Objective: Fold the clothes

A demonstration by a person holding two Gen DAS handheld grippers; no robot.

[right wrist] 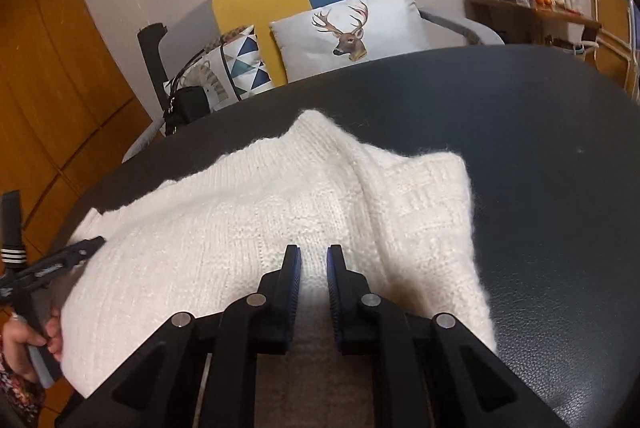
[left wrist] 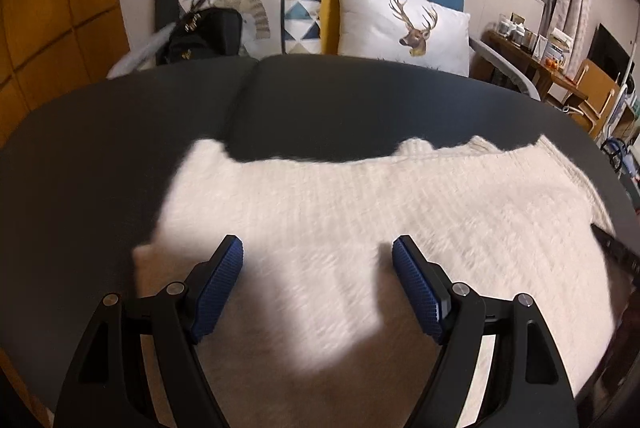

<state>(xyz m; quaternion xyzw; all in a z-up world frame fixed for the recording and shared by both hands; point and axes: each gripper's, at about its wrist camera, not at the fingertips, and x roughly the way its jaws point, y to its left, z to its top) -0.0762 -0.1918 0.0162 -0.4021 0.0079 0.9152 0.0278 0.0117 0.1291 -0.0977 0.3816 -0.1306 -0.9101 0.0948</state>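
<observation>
Left wrist view: left gripper [left wrist: 318,260] spread wide, blue pads well apart, nothing between them, hovering over the white knit sweater [left wrist: 360,220] which fills the frame from 9 to 3 o'clock; blurred, so weave and edges hard to read; beyond it at 12 o'clock, bare black table [left wrist: 120,131], then a sofa with a deer cushion [left wrist: 404,27] and a black bag [left wrist: 204,33]. Right wrist view: right gripper [right wrist: 313,260] narrowed to a slim gap, a strip of knit showing in that gap but no pinched fold visible, so cannot tell whether cloth is actually gripped; sweater [right wrist: 248,228] lying flat from 9 to 2 o'clock, with a thicker layer doubled over at 1 o'clock, seemingly a sleeve or side panel laid onto the body; hand [right wrist: 28,344] on the other tool at 8 o'clock. Judged partway: one flap apparently turned in, the rest spread broad and far from a compact bundle; equally fitting a garment merely laid out with a stray overlap.
</observation>
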